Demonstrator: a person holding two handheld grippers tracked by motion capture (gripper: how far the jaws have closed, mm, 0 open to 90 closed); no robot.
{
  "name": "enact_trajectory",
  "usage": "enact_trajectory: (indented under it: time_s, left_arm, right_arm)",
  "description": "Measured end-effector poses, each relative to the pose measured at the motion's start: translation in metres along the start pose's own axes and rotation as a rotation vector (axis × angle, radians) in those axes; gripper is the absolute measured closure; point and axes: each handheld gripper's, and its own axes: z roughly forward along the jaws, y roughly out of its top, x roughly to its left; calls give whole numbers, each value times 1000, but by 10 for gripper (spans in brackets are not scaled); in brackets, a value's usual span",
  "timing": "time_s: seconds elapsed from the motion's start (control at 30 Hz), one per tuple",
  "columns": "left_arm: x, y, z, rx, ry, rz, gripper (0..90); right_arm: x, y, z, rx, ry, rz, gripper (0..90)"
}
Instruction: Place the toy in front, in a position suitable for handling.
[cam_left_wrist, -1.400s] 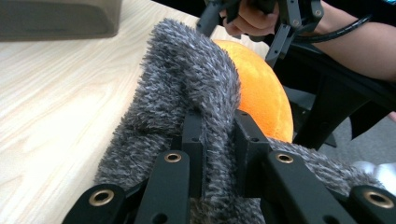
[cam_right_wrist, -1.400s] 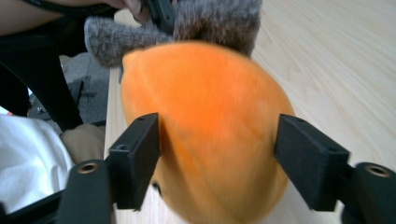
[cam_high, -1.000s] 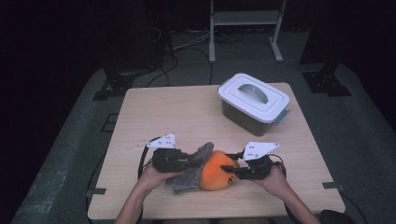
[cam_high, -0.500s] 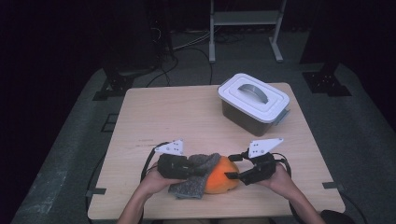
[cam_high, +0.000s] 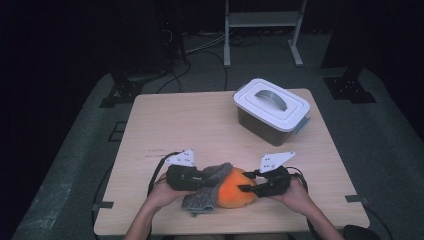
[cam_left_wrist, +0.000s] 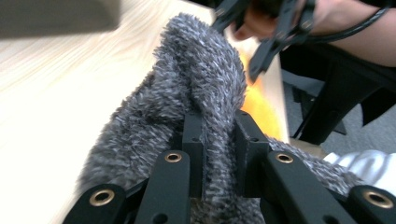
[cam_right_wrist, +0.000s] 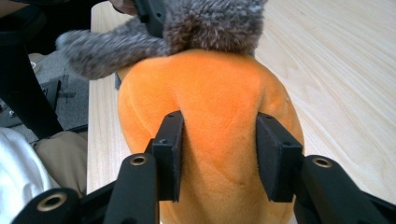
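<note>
An orange plush ball (cam_high: 233, 193) lies near the table's front edge, with a grey fuzzy cloth (cam_high: 206, 194) draped over its left side. My left gripper (cam_high: 202, 178) is shut on a fold of the grey cloth (cam_left_wrist: 196, 70), pinched between its jaws (cam_left_wrist: 219, 135). From the right, my right gripper (cam_high: 245, 183) comes at the ball. Its jaws have just been closing, and both pads now press dents into the orange plush (cam_right_wrist: 210, 88) on either side (cam_right_wrist: 219, 140). Grey cloth (cam_right_wrist: 210, 23) covers the ball's far end.
A lidded plastic box (cam_high: 271, 107) with a white handle lid stands at the table's back right. Bare wooden table (cam_high: 190, 125) stretches between it and the hands. A metal stand's legs and cables lie on the floor beyond the table.
The left hand with the grey cloth shifted slightly right and toward the front. The right gripper drew off the orange ball a little, then came back onto it.
</note>
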Motion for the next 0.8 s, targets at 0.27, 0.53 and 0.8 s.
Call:
enact_trajectory:
  time_s: [0.27,0.53,0.8]
  left_arm:
    - [2,10,-7,-96,37,-14,779]
    - [-1,2,5,-45,20,-4,779]
    - [-4,2,11,-9,-15,20,778]
  right_arm:
    - [5,8,-3,-116,-89,-47,614]
    - [5,6,3,-48,-37,-55,383]
    - [-7,-3,2,-35,-6,-6,318]
